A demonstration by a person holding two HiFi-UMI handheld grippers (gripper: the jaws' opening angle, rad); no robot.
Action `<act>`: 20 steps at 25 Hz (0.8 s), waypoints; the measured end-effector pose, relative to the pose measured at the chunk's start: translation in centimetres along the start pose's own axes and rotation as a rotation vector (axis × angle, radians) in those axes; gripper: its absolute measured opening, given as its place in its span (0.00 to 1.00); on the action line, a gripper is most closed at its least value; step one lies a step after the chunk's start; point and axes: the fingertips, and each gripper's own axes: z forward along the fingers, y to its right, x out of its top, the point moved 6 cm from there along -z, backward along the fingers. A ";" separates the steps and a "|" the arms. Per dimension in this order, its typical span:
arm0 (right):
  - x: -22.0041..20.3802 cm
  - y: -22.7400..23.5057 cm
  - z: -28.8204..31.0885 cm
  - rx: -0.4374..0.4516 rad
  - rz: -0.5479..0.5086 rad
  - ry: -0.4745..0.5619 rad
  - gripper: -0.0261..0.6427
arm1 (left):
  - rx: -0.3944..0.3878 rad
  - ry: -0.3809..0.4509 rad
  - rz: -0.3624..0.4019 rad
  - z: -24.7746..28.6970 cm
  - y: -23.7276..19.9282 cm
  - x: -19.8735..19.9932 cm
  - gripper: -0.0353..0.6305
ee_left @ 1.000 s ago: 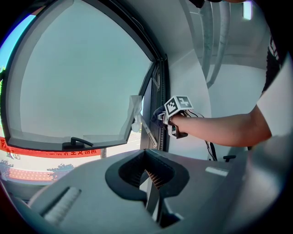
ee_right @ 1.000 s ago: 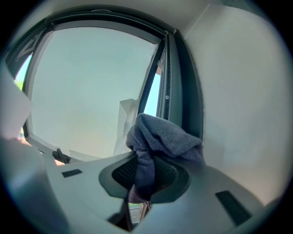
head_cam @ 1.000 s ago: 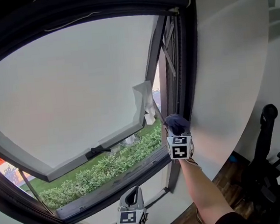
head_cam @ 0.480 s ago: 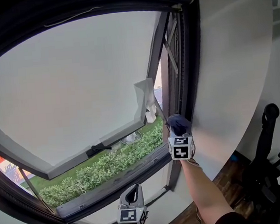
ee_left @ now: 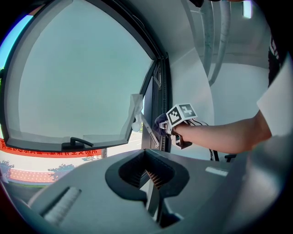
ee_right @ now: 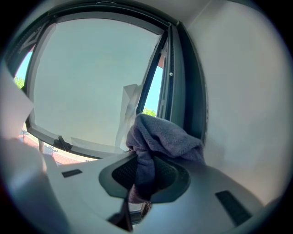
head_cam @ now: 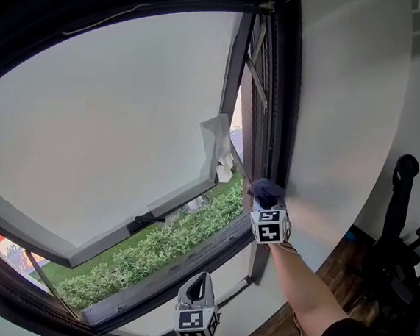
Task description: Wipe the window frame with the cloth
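Task stage: wiping looks to be under way. The cloth [head_cam: 267, 189] sits against the lower part of the window frame [head_cam: 284, 105], on its right-hand upright.
Done so far: cannot be judged. No view shows a visible difference between wiped and unwiped frame.
Left to do: probably the upper upright, top rail and bottom rail, none of which the cloth is touching.
Right claw [head_cam: 266, 196]: clamped on the cloth, which bunches above the jaws in the right gripper view.
Left claw [head_cam: 197, 293]: jaws together with nothing between them. It is held low at 6 o'clock, well apart from the frame.
Cloth location: at about 4 o'clock from the middle of the pane [head_cam: 110, 129], touching the upright.
Cloth material: soft, napped, grey-purple fabric, crumpled into a rounded wad.
Frame material: dark, smooth, rigid sections with straight grooves.
Pane: pale and matt. The sash is swung outward.
Film strip [head_cam: 217, 144]: thin white sheet, curling loose at the sash's lower right corner.
Handle [head_cam: 144, 222]: dark lever on the bottom rail of the sash.
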 end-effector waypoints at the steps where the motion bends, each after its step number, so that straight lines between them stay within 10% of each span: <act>1: -0.2 -0.1 0.0 0.002 -0.002 -0.005 0.14 | 0.000 0.000 0.000 0.1 0.0 0.0 0.07; 20: -4.0 -1.0 0.6 0.003 0.016 -0.054 0.14 | 0.016 -0.034 -0.019 0.8 0.4 -0.5 0.07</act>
